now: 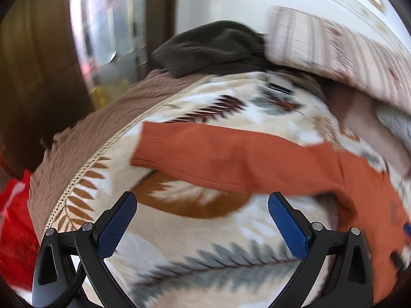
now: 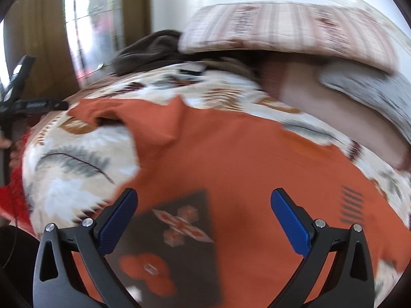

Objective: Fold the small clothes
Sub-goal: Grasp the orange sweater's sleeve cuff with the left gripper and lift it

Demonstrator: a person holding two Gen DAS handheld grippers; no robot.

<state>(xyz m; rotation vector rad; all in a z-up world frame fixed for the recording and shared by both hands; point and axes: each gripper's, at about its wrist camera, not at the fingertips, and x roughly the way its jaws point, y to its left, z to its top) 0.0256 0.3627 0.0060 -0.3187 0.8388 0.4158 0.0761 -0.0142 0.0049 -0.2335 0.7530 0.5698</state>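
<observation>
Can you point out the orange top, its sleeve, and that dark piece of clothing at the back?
orange top (image 2: 257, 169): right wrist view, plain chest fabric.
sleeve (image 1: 205, 148): left wrist view, mid-length of it.
dark garment (image 1: 210, 46): left wrist view, its middle.

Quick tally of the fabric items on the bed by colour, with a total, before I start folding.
Orange: 1, the orange sweater, spread flat on the leaf-print blanket.
Dark brown: 1, the dark brown garment.
Striped pink-white: 1, the striped pillow.
Grey: 1, the grey cloth.
Leaf-print: 1, that blanket.
Total: 5.
</observation>
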